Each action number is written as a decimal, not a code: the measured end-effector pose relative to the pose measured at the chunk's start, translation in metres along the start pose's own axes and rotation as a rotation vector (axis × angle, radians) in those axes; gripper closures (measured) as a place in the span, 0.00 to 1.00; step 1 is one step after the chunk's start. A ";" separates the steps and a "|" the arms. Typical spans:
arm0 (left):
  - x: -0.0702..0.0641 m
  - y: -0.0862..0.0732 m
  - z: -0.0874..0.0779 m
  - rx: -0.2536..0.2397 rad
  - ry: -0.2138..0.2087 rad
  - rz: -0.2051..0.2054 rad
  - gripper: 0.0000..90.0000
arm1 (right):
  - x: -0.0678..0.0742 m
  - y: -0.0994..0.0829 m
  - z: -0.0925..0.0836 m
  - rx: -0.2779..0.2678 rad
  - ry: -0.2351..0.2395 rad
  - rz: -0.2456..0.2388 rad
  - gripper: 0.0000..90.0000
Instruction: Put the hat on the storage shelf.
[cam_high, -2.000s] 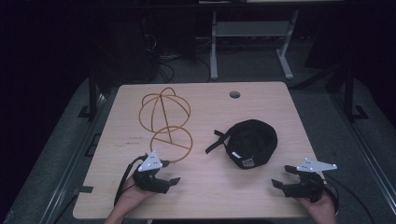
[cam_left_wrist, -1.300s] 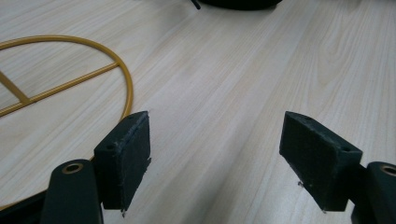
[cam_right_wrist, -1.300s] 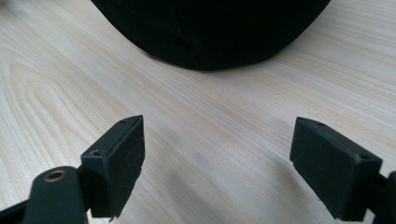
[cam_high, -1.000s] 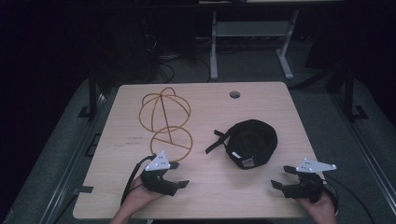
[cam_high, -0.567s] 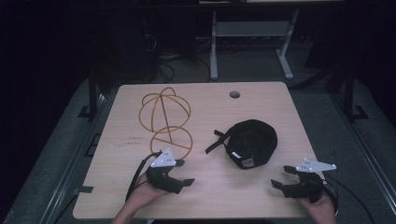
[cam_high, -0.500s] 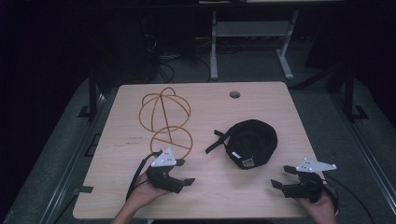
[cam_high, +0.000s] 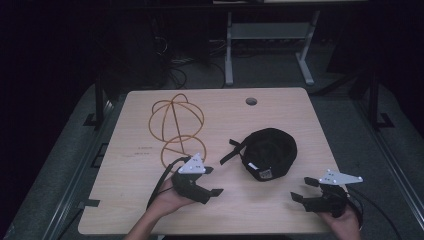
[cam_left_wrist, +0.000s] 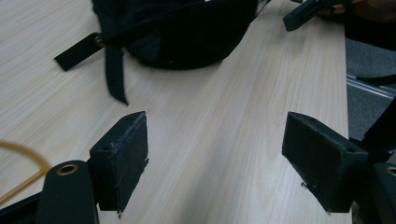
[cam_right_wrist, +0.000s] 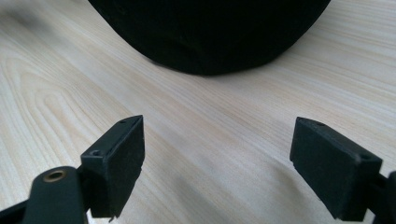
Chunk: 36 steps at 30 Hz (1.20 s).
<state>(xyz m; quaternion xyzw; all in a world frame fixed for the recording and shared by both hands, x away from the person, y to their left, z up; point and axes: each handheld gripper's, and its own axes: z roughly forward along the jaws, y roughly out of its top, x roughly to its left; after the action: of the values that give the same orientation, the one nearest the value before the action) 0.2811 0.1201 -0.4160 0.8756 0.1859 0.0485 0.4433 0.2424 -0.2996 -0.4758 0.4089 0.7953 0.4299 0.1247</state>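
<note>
I have one soft black fabric cap (cam_high: 271, 151) lying upside down on the pale wood-grain surface (cam_high: 300, 120), its round crown matte and slightly rumpled, a small label at its near rim and two flat black straps (cam_left_wrist: 108, 63) trailing off one side. It sits between my two tongs, a little ahead of both: ahead and to the right of the left tongs (cam_high: 211, 181), ahead and to the left of the right tongs (cam_high: 302, 189). In the left gripper view the straps lie just past the jaws, one ending in a squared tab. In the right gripper view the cap's rounded side lies just beyond the jaws, clear of them. Both tongs stand wide apart with nothing between them; each shows two blocky black pads (cam_right_wrist: 119, 156) with a rough, felted face. One thin orange wire frame (cam_high: 175, 125), bent into a globe of crossing hoops with a loop at its base, lies just ahead of the left tongs and slightly to their left. The surface has one small round hole (cam_high: 251, 101) far ahead.
</note>
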 end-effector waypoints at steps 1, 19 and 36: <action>-0.001 0.002 0.001 0.001 -0.003 0.004 0.25 | 0.000 0.000 0.000 0.000 0.000 0.000 0.20; -0.016 0.062 0.031 -0.021 -0.063 0.098 0.25 | 0.000 0.000 -0.002 -0.014 0.015 0.011 0.19; -0.021 0.102 0.081 0.079 -0.126 0.161 0.27 | -0.001 0.001 -0.002 -0.020 0.021 0.008 0.20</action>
<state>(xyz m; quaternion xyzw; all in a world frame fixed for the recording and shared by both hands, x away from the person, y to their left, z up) 0.3108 -0.0038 -0.3817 0.9058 0.0888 0.0214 0.4138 0.2423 -0.3011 -0.4741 0.4062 0.7906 0.4426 0.1188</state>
